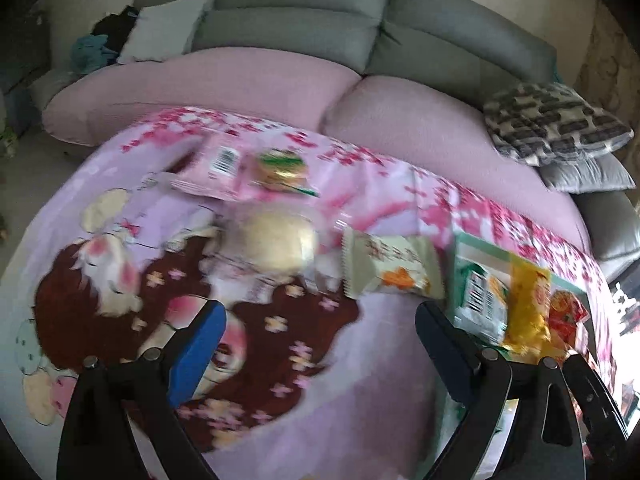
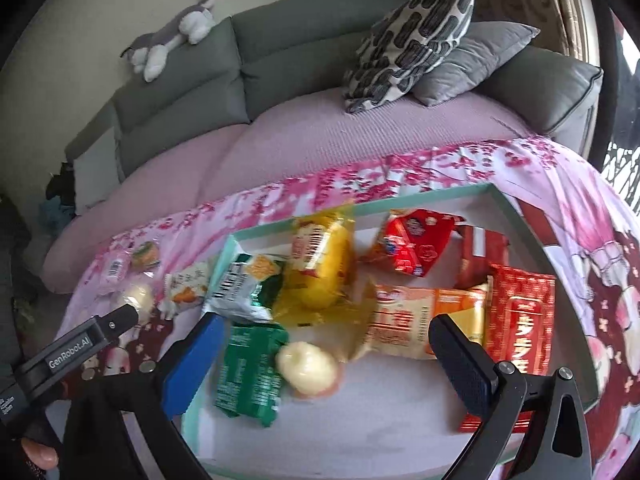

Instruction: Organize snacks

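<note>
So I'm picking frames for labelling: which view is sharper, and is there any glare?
Left wrist view: motion blur smears the bun and pink packet, with blown-out window glare at the right edge. Right wrist view: sharper, the red packet shows crisp print, though the yellow packet is slightly soft. Both are fisheye-bent with dark corners.

Left gripper (image 1: pixel 316 320) hangs over the printed pink cloth (image 1: pixel 372 380), fingers (image 1: pixel 200 344) spread wide with nothing between them. Just ahead lies a round pale bun in clear wrap (image 1: pixel 272 244), blurred. Right beside it sits a cream snack packet (image 1: pixel 390 266) with an orange picture. Farther back, a pink packet with a barcode (image 1: pixel 218 170) touches a burger-print packet (image 1: pixel 282 172). Off to the right, a mint-rimmed tray (image 1: pixel 476 242) holds a green-and-white packet (image 1: pixel 478 296), a yellow packet (image 1: pixel 526 312) and a red one (image 1: pixel 566 314). Behind it all, a grey sofa (image 1: pixel 304 20) with pink seat covers and a patterned cushion (image 1: pixel 556 122).
</note>
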Demonstrator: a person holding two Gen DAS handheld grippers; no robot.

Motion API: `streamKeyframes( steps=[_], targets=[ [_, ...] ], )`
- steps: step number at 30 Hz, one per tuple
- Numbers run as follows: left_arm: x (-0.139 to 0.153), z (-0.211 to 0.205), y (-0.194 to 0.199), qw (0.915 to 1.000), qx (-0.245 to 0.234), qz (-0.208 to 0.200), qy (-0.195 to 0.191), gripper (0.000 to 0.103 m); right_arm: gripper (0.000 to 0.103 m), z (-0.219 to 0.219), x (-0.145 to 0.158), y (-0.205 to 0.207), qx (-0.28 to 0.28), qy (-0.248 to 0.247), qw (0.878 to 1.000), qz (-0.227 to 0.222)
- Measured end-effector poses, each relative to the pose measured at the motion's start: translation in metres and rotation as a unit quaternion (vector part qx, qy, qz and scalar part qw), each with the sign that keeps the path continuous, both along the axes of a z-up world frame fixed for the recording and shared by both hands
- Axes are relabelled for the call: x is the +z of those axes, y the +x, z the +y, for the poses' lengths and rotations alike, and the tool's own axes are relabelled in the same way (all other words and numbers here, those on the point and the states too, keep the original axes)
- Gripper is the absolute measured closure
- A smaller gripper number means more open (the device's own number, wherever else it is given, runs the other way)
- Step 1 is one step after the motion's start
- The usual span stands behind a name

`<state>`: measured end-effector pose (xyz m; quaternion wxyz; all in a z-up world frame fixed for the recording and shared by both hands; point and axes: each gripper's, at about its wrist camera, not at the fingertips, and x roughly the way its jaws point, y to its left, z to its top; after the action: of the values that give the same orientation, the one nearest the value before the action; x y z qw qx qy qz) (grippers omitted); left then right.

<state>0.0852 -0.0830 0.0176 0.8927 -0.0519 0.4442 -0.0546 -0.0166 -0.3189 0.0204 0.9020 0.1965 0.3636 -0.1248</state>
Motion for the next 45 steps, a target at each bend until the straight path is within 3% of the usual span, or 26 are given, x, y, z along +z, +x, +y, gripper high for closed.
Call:
streamKeyframes(
  steps=[10, 20, 33, 45],
  targets=[
    [0.003, 0.082, 0.008, 0.9955, 0.094, -0.007, 0.008, 0.007, 0.0, 0.047, 0.0, 0.021, 0.045, 0.001, 0.999, -0.011],
    [-0.001, 0.122, 0.012, 0.9917, 0.128, -0.005, -0.009, 0.007, 0.0, 0.108, -0.009, 0.045, 0.108, -0.013, 0.994, 0.005],
    [-0.006, 0.093, 0.038, 0.9982, 0.048, 0.001, -0.037, 0.007, 0.0, 0.12, -0.017, 0.058, 0.104, -0.033, 0.994, 0.019],
    [-0.019, 0.061, 0.066, 0.9966, 0.005, 0.039, -0.073, 0.007, 0.0, 0.108, -0.013, 0.074, 0.092, -0.048, 0.994, 0.023]
  ],
)
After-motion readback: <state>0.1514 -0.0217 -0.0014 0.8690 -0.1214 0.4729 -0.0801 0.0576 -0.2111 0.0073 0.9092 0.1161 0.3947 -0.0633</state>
